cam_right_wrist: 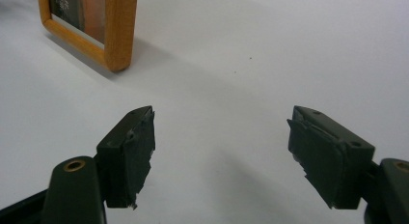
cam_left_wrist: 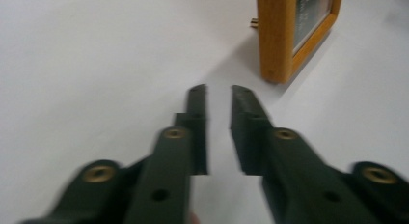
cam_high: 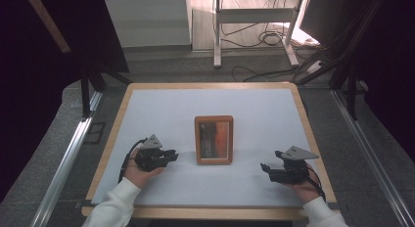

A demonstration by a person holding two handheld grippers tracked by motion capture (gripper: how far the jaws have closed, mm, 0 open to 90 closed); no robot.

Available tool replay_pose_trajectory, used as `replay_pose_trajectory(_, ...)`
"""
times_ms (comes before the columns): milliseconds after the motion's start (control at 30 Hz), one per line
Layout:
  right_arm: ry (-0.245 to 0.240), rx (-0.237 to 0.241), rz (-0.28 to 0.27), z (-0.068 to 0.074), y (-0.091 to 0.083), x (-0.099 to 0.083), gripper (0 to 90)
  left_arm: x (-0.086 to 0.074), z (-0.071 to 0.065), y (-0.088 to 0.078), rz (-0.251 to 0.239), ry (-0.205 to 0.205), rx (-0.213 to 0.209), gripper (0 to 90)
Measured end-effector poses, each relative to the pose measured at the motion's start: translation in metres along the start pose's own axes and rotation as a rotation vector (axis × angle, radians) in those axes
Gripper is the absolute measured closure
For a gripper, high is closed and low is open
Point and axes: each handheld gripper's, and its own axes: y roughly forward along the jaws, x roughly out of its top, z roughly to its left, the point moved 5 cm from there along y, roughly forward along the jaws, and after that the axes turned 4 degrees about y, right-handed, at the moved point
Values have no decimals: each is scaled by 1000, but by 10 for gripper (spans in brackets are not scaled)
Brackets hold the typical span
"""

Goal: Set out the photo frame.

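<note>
High view: a table [cam_high: 113, 134] with a pale wooden edge carries a white mat over nearly its whole top. Around it lies grey floor, with metal rails [cam_high: 63, 163] running along both sides, dark curtains [cam_high: 29, 65] to left and right, and at the back a white stand [cam_high: 254, 21] with loose cables [cam_high: 259, 38] on the floor.

One picture frame [cam_high: 214, 139] sits in the middle of the mat, between the two grippers and well apart from each. It has an orange-brown wooden border with rounded corners and holds a dark picture with a reddish-orange area. Whether it lies flat or leans cannot be told from above. In the left gripper view a small brass fitting shows at its back edge.

There are two grippers, one in each hand. The left gripper [cam_high: 171, 155] rests near the frame's left side, its jaws nearly closed with a narrow gap and nothing between them. The right gripper [cam_high: 265, 167] rests near the table's right front, its jaws spread wide and empty. Two white sleeves [cam_high: 115, 202] enter from the bottom.
</note>
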Motion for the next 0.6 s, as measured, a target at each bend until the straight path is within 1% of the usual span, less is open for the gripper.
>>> replay_pose_trajectory(67,3,3,-1,0,1,0,248,-2,-1,-3,-5,-9,6,617)
replay_pose_trajectory(167,-5,8,1,2,3,0,245,-4,-2,-6,-8,-16,16,526)
replay_pose_trajectory(333,-5,13,5,3,5,1,242,-5,-2,-5,-4,-20,14,464)
replay_pose_trajectory(467,-1,15,1,3,5,1,241,-5,-1,-3,-3,-22,13,444)
replay_pose_trajectory(600,7,19,-5,3,6,2,233,-4,-1,-2,-4,-33,6,410)
